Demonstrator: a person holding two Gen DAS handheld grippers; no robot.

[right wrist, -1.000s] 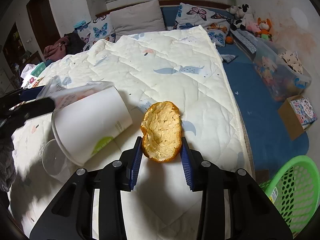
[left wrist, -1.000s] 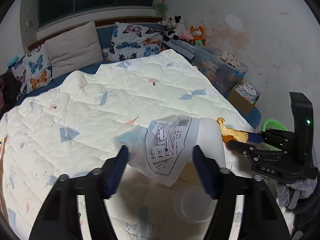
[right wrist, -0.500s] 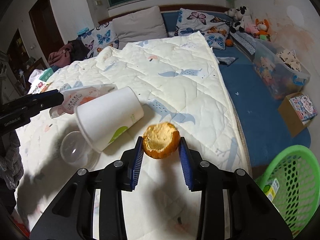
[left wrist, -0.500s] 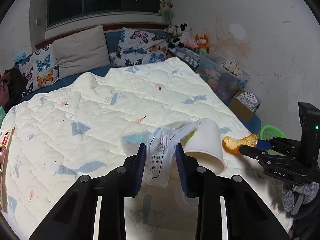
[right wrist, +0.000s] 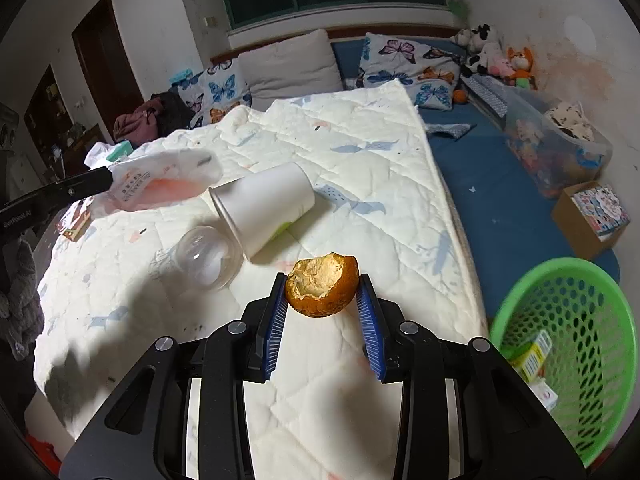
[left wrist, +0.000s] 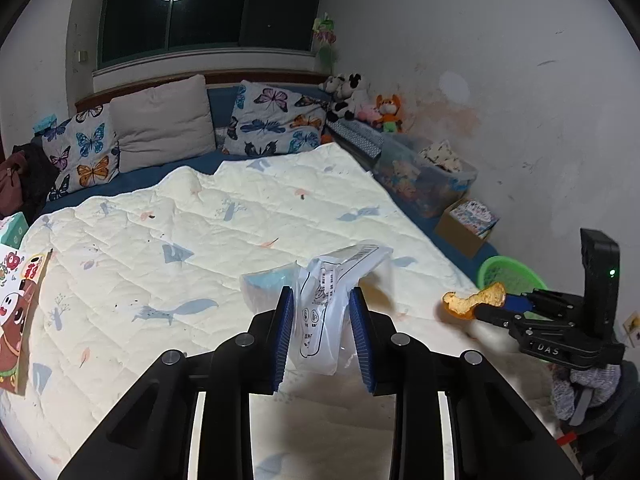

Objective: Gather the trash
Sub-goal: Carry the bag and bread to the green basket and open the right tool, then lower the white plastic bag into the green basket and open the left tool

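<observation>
On the quilt (right wrist: 360,168), tipped paper cup (right wrist: 264,208).

My left gripper (left wrist: 322,312) sits low centre of its frame, jaws clamped on a plastic wrapper (left wrist: 320,316). My right gripper (right wrist: 322,300), low centre too, pinches an orange peel (right wrist: 322,290).

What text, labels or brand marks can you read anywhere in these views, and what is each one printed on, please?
"DAS": on the right gripper body.
Plastic wrapper in the left gripper: printed lines and a barcode, too small to read.
Carton in the green basket: blurred.
Left gripper's arm lettering in the right wrist view: blurred.
</observation>
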